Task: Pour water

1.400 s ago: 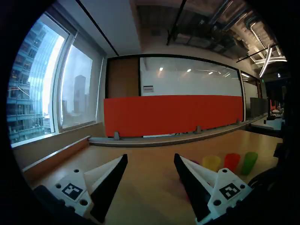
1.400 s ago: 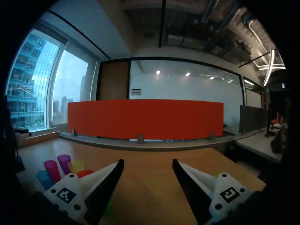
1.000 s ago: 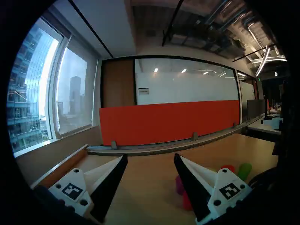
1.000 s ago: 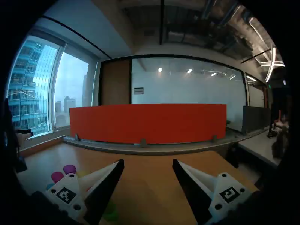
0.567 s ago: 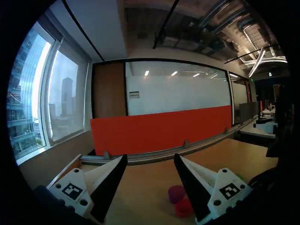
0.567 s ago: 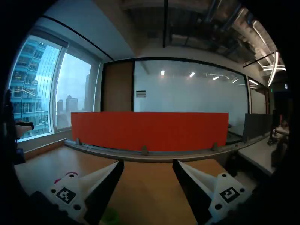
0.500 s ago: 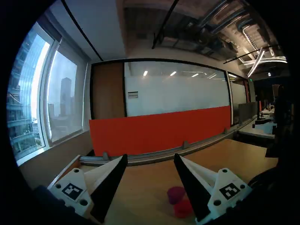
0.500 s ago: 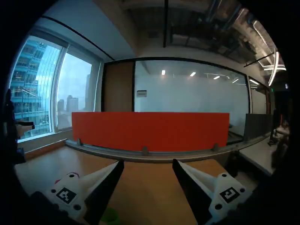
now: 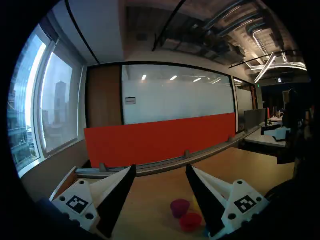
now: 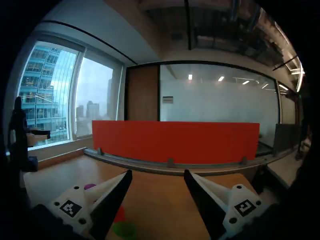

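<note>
Keeping left gripper (image 9: 160, 167) and right gripper (image 10: 157, 172) wide open and empty, you have swung the left one so the purple cup (image 9: 179, 207) and red cup (image 9: 190, 221) on the table (image 9: 152, 200) now sit low between its fingers.

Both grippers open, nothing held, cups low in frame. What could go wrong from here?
1. In the left gripper view the purple cup and red cup stand close together by the open left gripper; grabbing one could tip the other.
2. In the right gripper view the green cup sits at the lower edge, partly behind a finger of the open right gripper, so aim may be off.
</note>
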A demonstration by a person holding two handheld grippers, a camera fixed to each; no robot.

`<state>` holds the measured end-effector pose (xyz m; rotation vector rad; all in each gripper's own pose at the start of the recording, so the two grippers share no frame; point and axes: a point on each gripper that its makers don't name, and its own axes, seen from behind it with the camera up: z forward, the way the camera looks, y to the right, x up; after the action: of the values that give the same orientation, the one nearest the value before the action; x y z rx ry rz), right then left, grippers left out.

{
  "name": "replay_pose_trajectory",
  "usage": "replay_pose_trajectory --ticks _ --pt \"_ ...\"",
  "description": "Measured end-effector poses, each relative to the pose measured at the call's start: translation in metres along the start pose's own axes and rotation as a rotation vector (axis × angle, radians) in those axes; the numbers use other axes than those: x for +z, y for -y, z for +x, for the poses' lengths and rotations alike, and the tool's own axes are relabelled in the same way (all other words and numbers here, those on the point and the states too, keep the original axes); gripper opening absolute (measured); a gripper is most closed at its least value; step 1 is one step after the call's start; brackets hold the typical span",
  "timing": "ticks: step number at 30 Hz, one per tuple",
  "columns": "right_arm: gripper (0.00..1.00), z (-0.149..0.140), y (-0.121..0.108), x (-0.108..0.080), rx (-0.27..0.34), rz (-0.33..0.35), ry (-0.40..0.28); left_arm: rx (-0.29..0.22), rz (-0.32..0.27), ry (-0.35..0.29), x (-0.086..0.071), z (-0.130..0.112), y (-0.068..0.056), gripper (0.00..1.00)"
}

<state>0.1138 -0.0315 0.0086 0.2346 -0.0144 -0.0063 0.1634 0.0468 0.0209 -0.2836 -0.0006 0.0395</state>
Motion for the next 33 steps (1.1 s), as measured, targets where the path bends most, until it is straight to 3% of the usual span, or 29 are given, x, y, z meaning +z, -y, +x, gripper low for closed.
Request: replay_pose_trajectory --ticks 11,21,33 --pt "1.0 0.019 0.038 -0.008 -0.008 0.193 -0.009 -0.033 -0.182 0.015 -0.008 -0.006 -0.041 0.92" --pt "1.0 0.009 0.052 -0.006 -0.041 0.252 0.041 -0.036 -0.315 0.03 -0.019 -0.017 -0.073 0.92" --pt "1.0 -0.017 0.06 -0.01 -0.063 0.32 0.135 -0.023 -0.434 0.082 -0.024 -0.038 -0.09 0.92"
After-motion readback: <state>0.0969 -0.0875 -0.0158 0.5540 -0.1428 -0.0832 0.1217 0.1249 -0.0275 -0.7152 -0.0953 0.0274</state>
